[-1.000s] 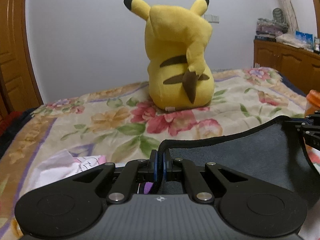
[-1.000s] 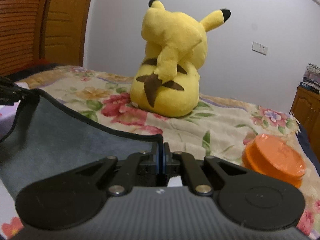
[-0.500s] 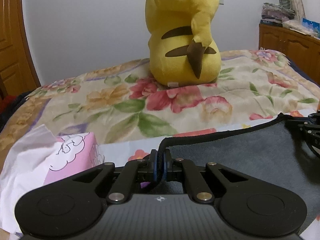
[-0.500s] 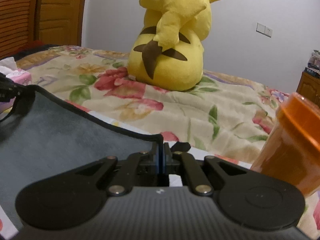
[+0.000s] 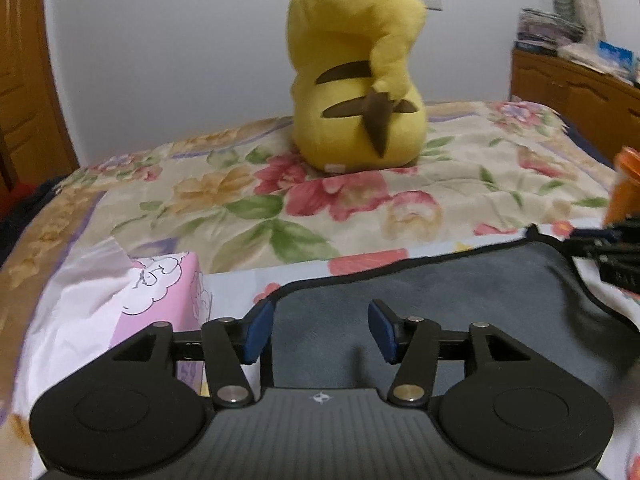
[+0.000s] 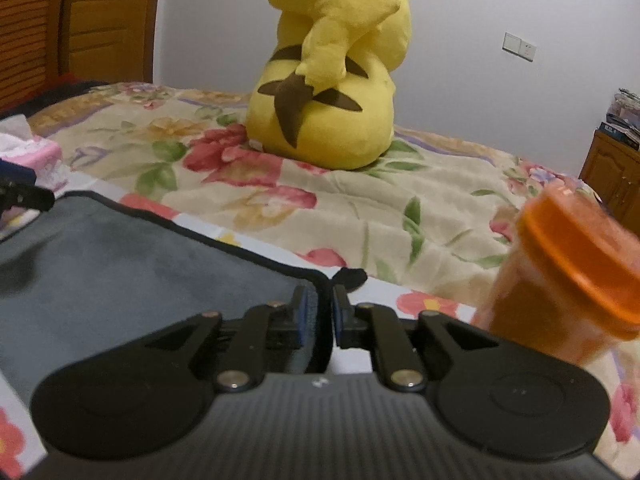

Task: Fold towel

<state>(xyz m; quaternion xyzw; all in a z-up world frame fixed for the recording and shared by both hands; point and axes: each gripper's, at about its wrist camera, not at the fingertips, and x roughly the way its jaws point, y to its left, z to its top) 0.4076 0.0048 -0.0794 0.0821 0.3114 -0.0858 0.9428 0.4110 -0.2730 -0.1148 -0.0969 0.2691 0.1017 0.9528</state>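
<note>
A dark grey towel (image 5: 420, 292) with a black hem lies on the flowered bed, and also shows in the right wrist view (image 6: 120, 256). My left gripper (image 5: 320, 330) is open, its blue pads (image 5: 256, 332) spread wide over the towel's near left corner, holding nothing. My right gripper (image 6: 320, 314) has its jaws slightly parted around the towel's right corner hem, which still sits between the pads. The right gripper shows at the left wrist view's right edge (image 5: 608, 252).
A yellow Pikachu plush (image 5: 356, 80) sits on the bed beyond the towel. A pink tissue box (image 5: 156, 300) lies left of the towel. An orange lidded jar (image 6: 560, 276) stands close on the right. Wooden cabinets (image 5: 580, 100) line the far right.
Both grippers lowered the towel onto the bed. My left gripper opened wide and let go of its corner. My right gripper's jaws loosened around its corner.
</note>
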